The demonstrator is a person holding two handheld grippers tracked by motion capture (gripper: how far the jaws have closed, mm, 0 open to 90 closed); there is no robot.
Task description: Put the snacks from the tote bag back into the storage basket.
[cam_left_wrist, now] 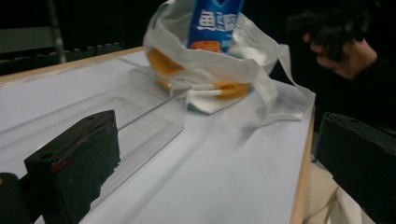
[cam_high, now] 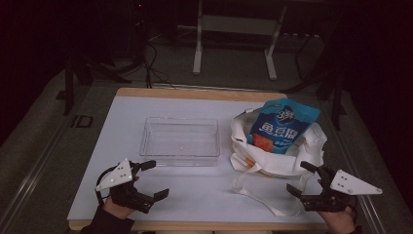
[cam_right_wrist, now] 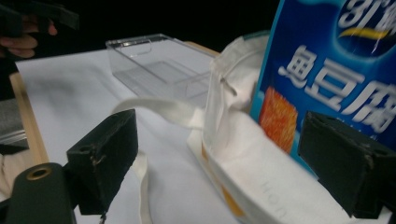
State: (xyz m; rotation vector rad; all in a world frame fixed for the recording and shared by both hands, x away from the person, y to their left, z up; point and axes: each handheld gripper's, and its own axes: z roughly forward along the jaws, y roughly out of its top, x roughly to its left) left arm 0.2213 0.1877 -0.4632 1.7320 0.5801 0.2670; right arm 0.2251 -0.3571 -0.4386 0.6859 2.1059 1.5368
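A white cloth tote bag (cam_high: 277,151) lies on the right of the white table, with a blue snack pouch (cam_high: 281,125) sticking out of its mouth. A clear plastic tray (cam_high: 179,140) stands empty at the table's middle. My left gripper (cam_high: 155,179) hovers open near the front left, jaws pointing right, nothing between them. My right gripper (cam_high: 300,178) is open at the front right, aimed at the bag. In the right gripper view the bag (cam_right_wrist: 243,154) and pouch (cam_right_wrist: 327,79) lie between the wide jaws, untouched. The left gripper view has the tray (cam_left_wrist: 144,126) and bag (cam_left_wrist: 233,70) ahead.
The bag's long strap (cam_high: 265,200) trails in a loop over the table toward the front edge. The table's wooden rim (cam_high: 199,225) runs along the front. Metal stand legs (cam_high: 234,44) and cables sit on the dark floor behind.
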